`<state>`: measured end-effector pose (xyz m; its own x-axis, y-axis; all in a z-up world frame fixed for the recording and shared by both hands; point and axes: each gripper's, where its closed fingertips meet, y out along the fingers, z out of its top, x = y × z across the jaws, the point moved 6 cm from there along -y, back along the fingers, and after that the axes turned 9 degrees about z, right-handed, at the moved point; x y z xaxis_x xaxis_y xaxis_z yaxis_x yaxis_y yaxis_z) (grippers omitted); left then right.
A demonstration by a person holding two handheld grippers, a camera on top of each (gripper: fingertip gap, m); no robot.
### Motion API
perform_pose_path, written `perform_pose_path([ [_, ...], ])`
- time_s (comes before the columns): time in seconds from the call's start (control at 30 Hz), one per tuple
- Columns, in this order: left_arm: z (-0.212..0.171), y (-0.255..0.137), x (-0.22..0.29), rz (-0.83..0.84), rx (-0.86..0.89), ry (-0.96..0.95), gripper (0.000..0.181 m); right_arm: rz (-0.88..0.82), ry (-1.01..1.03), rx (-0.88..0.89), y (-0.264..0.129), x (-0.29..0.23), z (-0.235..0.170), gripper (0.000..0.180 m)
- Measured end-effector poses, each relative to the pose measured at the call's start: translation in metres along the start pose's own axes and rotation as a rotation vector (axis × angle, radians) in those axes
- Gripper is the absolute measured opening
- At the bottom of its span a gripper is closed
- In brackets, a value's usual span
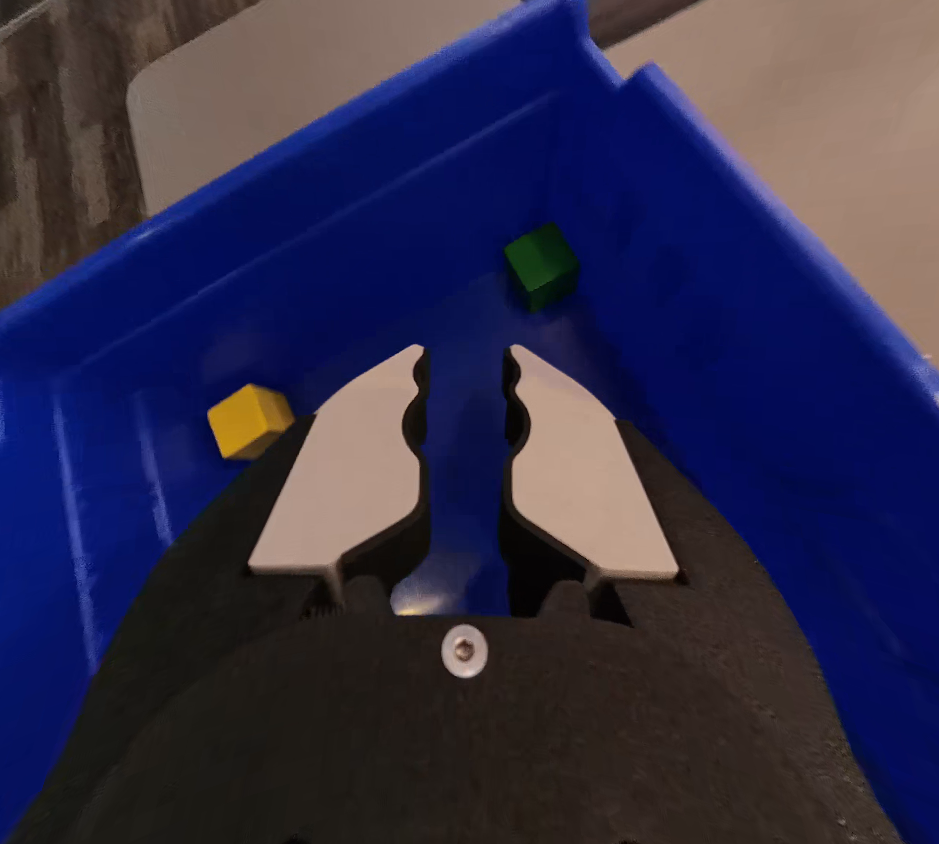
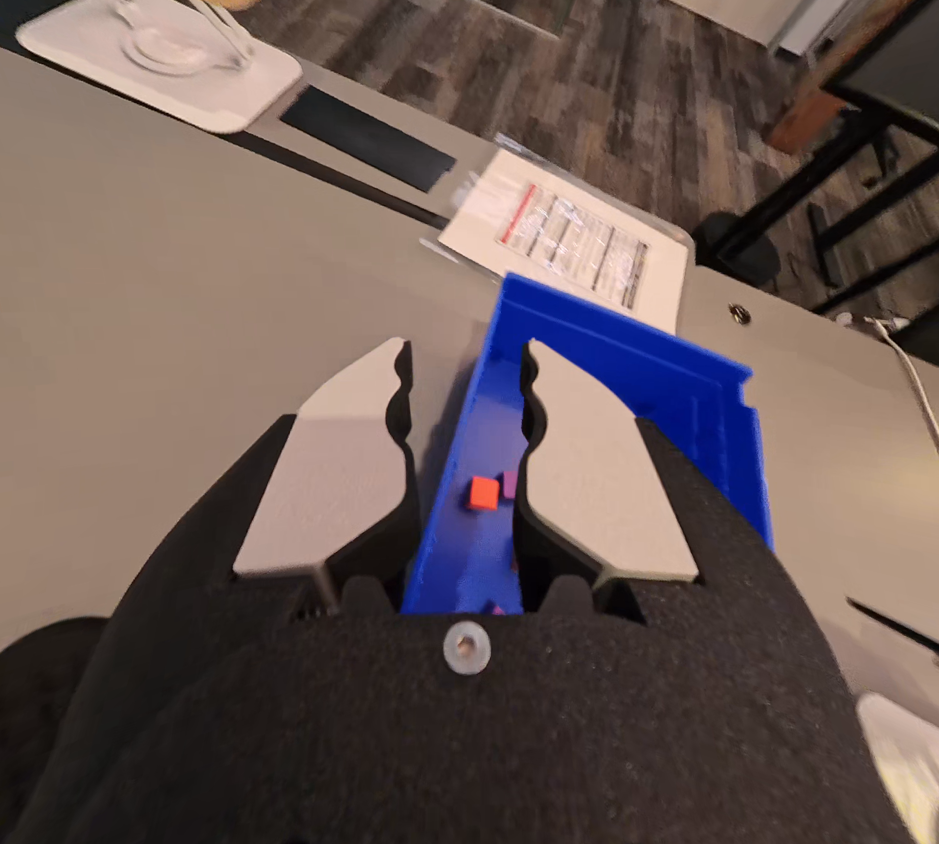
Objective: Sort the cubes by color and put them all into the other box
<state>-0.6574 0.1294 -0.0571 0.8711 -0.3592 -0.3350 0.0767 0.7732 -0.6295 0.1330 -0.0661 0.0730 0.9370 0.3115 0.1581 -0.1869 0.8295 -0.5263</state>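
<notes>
**Cubes ahead of two empty grippers**

Left gripper (image 1: 465,357) hangs inside a blue box (image 1: 355,220), jaws narrowly parted and empty. Yellow cube (image 1: 249,420) lies just beside its left finger; green cube (image 1: 541,265) sits farther ahead to the right, in the corner (walls crowd it on two sides). Right gripper (image 2: 467,352), jaws wider and empty, hovers above a second blue box (image 2: 721,418), whose long axis runs away from it; the orange cube (image 2: 482,491) and purple cube (image 2: 509,484) lie below between the fingers. Open worktop (image 2: 178,286) spreads left.

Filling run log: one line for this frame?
left gripper: open, empty | blue box: yellow cube, green cube | right gripper: open, empty
</notes>
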Motion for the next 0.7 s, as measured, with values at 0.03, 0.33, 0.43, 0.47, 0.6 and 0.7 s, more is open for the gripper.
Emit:
perform_pose_path([
  [0.03, 0.001, 0.007, 0.003, 0.01, 0.016, 0.064, 0.027, 0.017, -0.007, 0.018, 0.004, -0.005, 0.005, 0.04],
  [0.33, 0.016, 0.025, 0.031, -0.122, 0.126, 0.315, 0.024, 0.123, -0.002, 0.057, 0.022, -0.026, 0.018, 0.039],
  [0.43, 0.017, 0.031, 0.031, -0.116, 0.11, 0.343, 0.023, 0.142, 0.01, 0.062, 0.023, -0.028, 0.018, 0.039],
  [0.47, 0.017, 0.033, 0.03, -0.117, 0.113, 0.35, 0.024, 0.146, 0.011, 0.065, 0.024, -0.029, 0.019, 0.039],
  [0.6, 0.02, 0.035, 0.03, -0.125, 0.145, 0.394, 0.026, 0.161, 0.001, 0.046, 0.027, -0.034, 0.019, 0.038],
  [0.7, 0.019, 0.036, 0.031, -0.121, 0.164, 0.416, 0.025, 0.164, -0.016, -0.002, 0.032, -0.036, 0.015, 0.038],
])
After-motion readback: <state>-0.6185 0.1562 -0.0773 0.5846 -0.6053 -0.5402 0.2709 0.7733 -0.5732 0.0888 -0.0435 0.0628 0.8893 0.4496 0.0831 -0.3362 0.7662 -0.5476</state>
